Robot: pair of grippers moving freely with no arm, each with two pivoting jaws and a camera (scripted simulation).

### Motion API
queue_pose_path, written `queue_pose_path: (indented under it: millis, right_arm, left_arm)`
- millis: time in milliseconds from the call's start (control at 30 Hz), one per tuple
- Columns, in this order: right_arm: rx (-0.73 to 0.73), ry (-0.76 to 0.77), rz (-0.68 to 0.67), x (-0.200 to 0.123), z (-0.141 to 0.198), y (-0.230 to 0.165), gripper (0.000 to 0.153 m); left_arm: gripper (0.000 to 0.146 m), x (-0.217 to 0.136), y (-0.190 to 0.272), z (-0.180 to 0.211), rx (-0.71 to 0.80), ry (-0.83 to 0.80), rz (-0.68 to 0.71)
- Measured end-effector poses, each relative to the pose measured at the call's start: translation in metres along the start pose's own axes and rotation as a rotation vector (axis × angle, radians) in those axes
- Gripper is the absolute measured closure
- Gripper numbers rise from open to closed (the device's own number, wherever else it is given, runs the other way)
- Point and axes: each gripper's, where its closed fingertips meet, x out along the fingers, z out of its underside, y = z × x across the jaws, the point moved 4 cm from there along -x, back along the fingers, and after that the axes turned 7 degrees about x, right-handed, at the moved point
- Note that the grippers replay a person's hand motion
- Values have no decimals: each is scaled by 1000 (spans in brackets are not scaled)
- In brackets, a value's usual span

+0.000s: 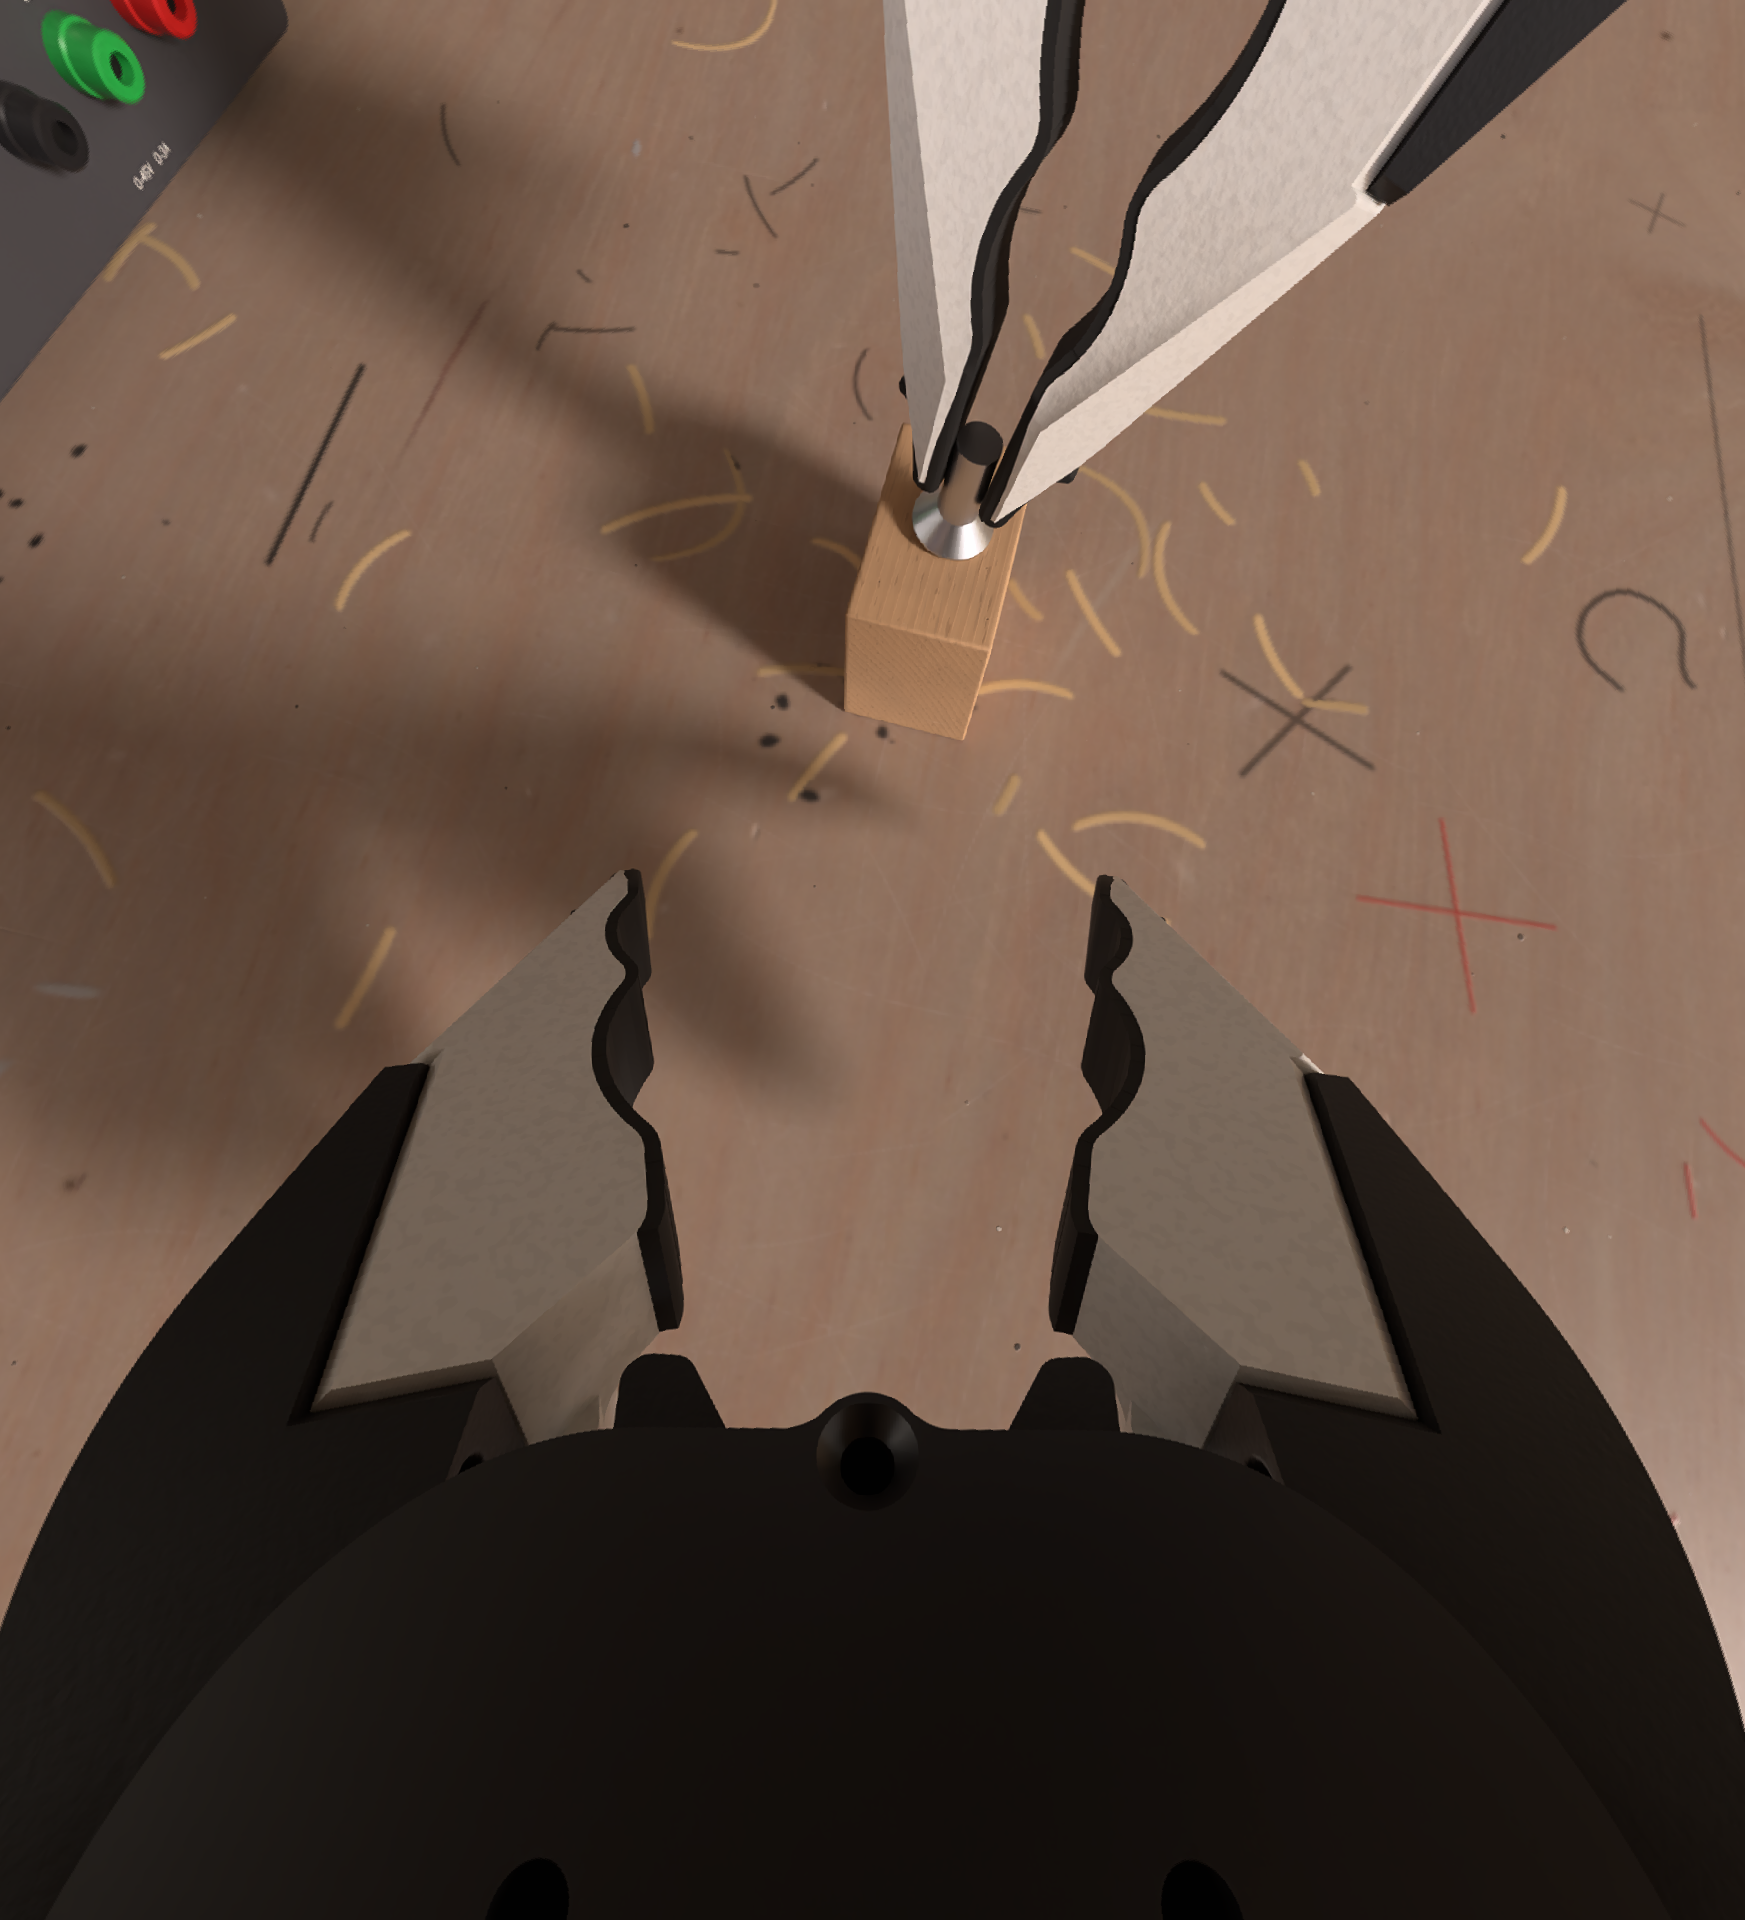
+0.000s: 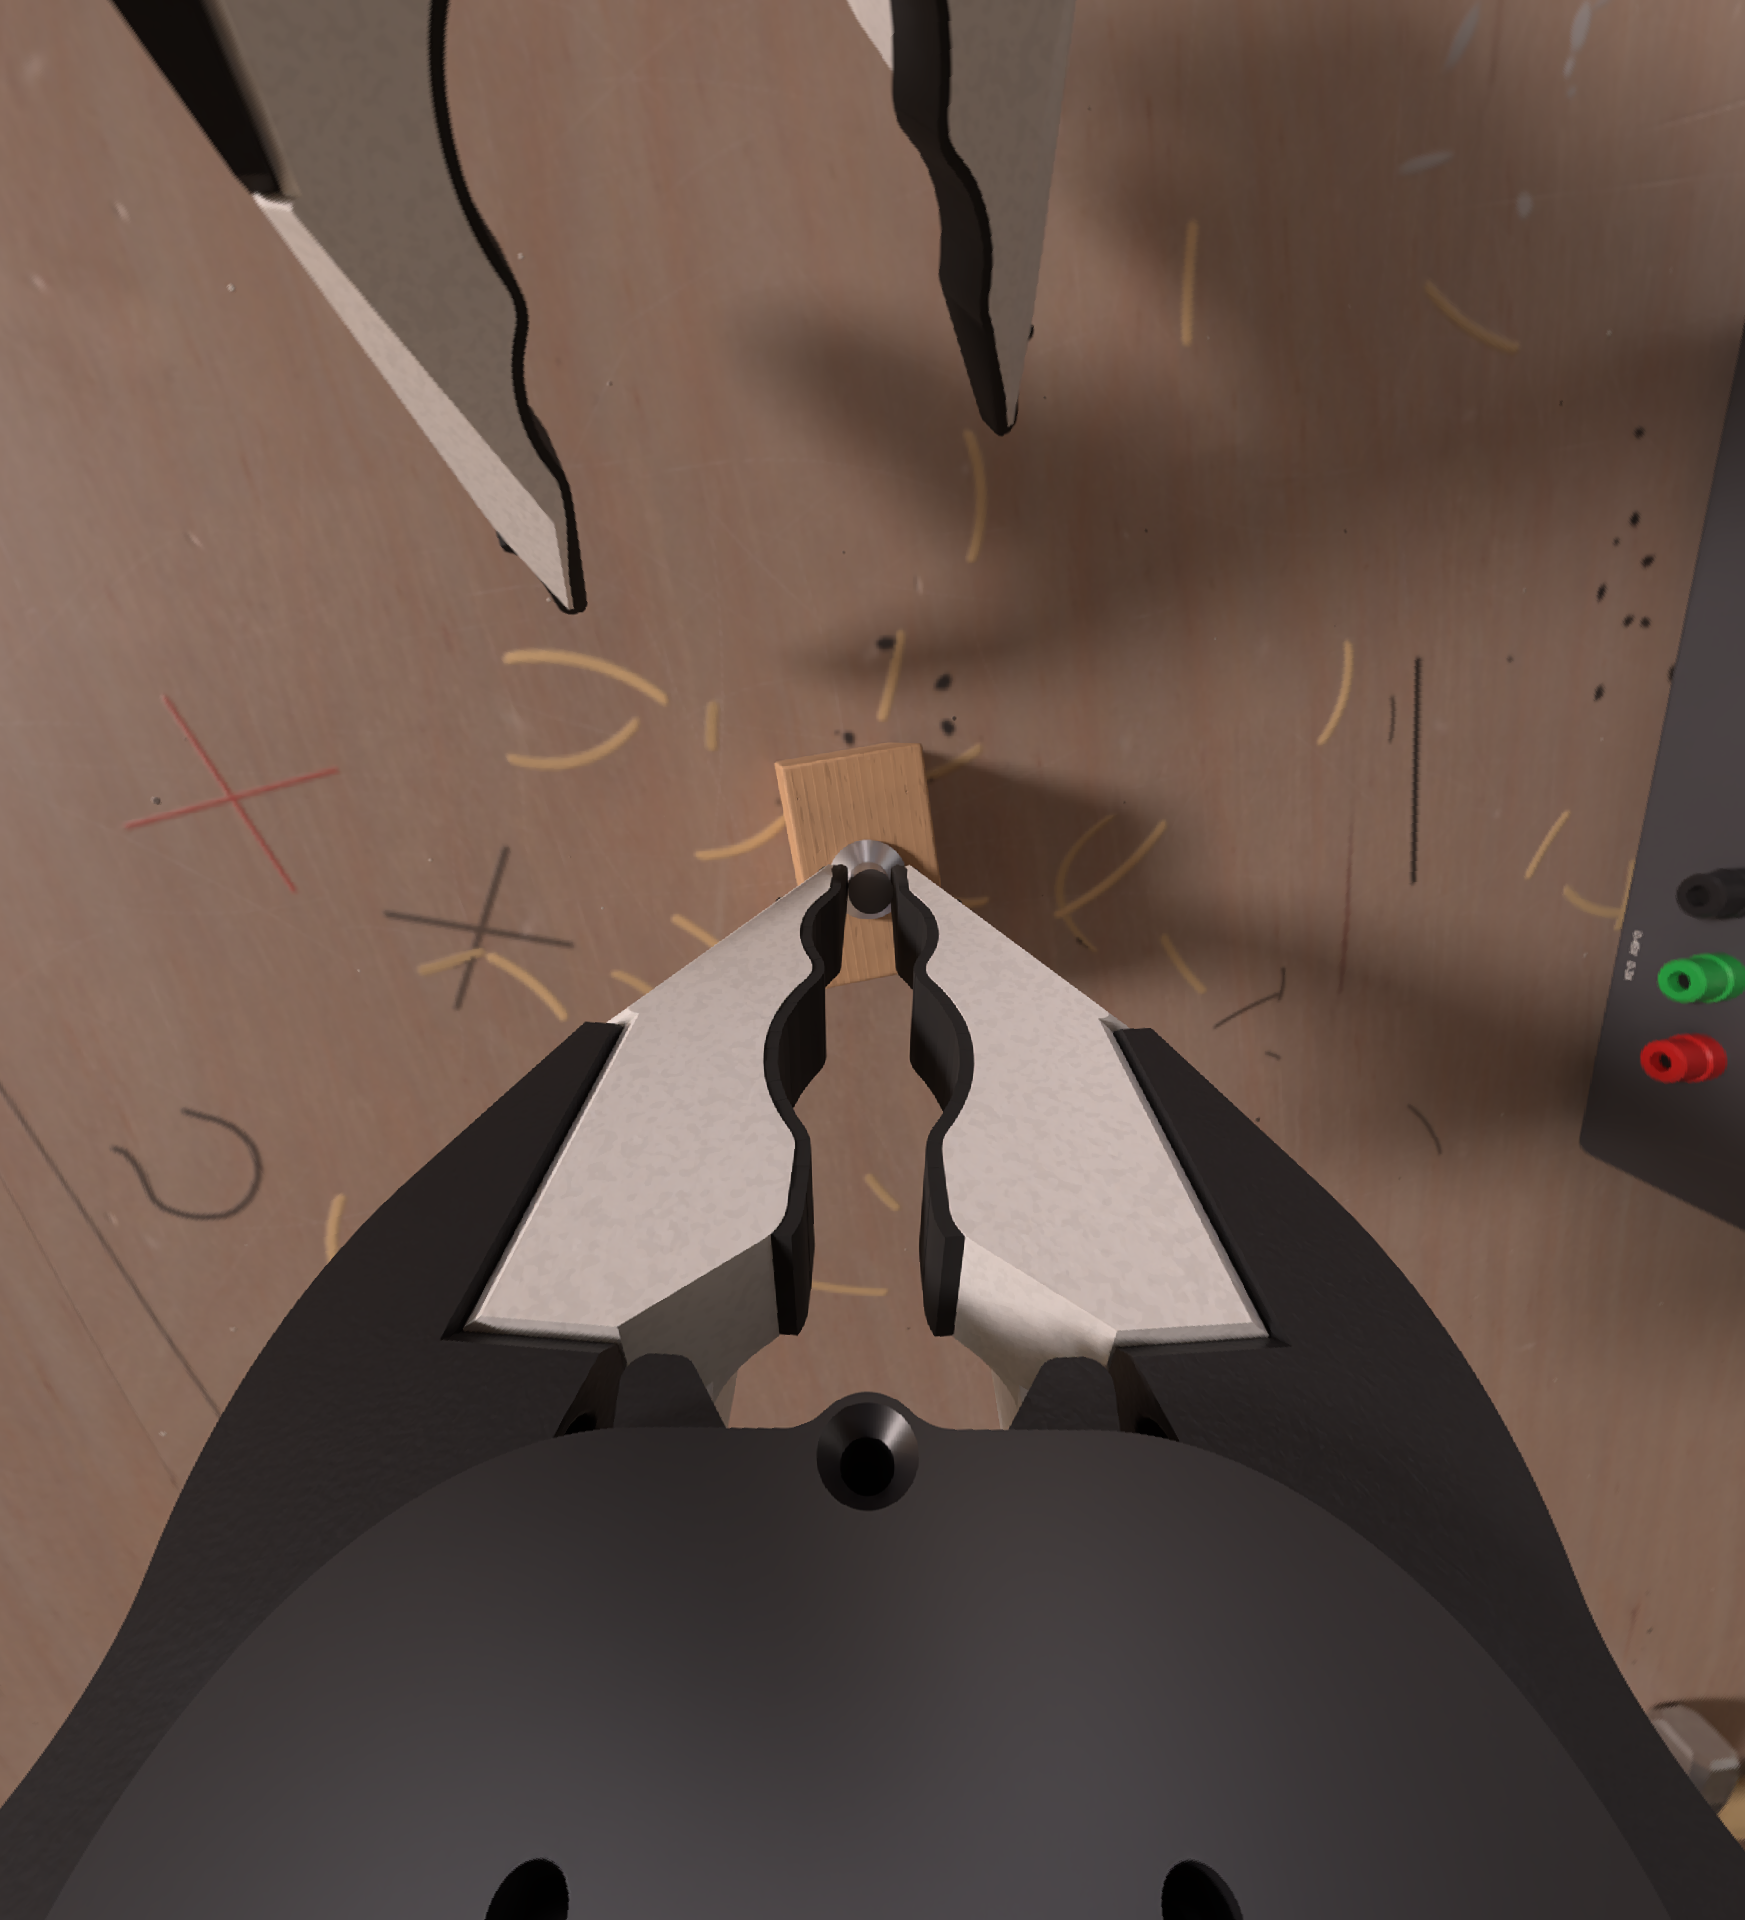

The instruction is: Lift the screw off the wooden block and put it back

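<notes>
A small wooden block point(image 1: 925, 613) stands on the bench; it also shows in the right wrist view point(image 2: 852, 795). A metal screw point(image 1: 956, 499) stands upright with its wide end on the block's top; it also shows in the right wrist view point(image 2: 868, 883). My right gripper point(image 2: 868, 883) is shut on the screw's shank, coming down from above; it also shows in the left wrist view point(image 1: 961, 499). My left gripper point(image 1: 868, 883) is open and empty, hovering short of the block; its fingers point(image 2: 535, 499) hang in the top of the right wrist view.
A dark box with black, green and red sockets sits at the bench's edge point(image 1: 68, 156), on the right in the right wrist view point(image 2: 1720, 935). The wooden bench point(image 1: 328, 935) bears pencil marks and shavings. A hammer-like tool point(image 2: 1709, 1766) lies at lower right.
</notes>
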Motion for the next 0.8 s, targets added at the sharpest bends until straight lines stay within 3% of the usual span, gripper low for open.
queue_pose_path:
  millis: [367, 633, 800]
  right_arm:
    - [152, -30, 18, 0, 0, -1, 145]
    - [132, -26, 24, 0, -1, -1, 145]
    - [111, 71, 26, -12, 0, 4, 145]
  left_arm:
    - [61, 0, 2, 0, -12, -4, -13]
    - [61, 0, 2, 0, -12, -3, -11]
    - [61, -1, 1, 1, -12, -3, -4]
